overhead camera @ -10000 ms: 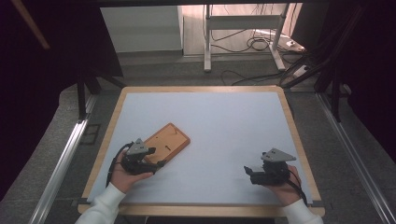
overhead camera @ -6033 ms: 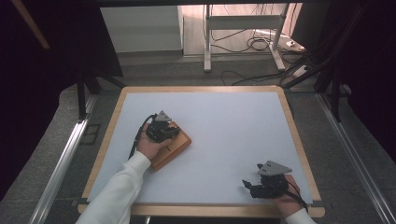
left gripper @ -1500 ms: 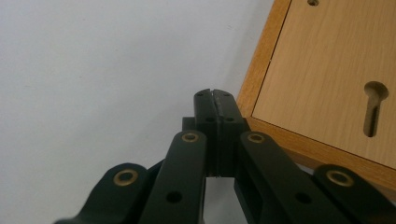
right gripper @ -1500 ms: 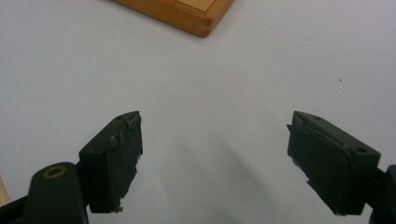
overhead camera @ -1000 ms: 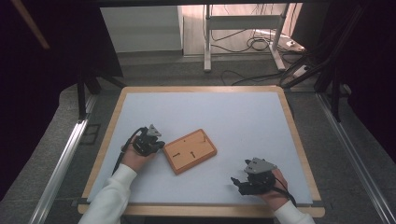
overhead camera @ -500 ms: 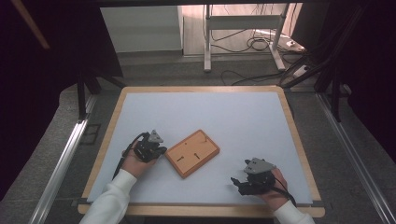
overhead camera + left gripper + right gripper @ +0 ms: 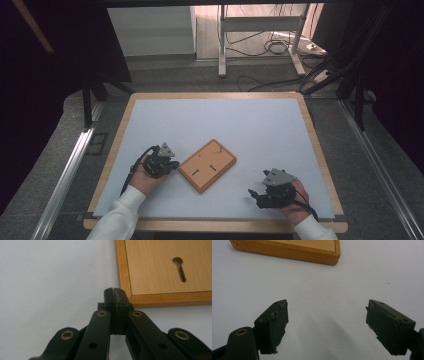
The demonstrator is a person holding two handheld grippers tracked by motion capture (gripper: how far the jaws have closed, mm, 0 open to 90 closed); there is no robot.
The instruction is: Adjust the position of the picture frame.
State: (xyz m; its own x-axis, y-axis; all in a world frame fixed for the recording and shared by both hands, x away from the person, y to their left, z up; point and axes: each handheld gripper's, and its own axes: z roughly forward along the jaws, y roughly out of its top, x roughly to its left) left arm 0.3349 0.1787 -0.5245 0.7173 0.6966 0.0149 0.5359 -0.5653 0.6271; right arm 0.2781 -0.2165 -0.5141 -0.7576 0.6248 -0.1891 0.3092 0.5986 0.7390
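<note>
Wooden and flat, the board (image 7: 207, 165) lies face-up near the middle of the bench (image 7: 280, 120), turned at an angle, with two keyhole slots (image 7: 180, 268) cut into its recessed panel. It looks stiff, fairly light and smooth-edged, so it would probably slide over the white surface rather than tip; the raised rim is the likeliest place to pinch, since the flat face offers nothing to grip. The left gripper (image 7: 114, 291) sits with its jaws pressed together, empty, its tip right at the board's corner; whether it touches the wood is hard to tell. The right gripper (image 7: 325, 327) stands wide and empty, well apart from the board. The board's underside is hidden, and each gripper view cuts off most of it.
</note>
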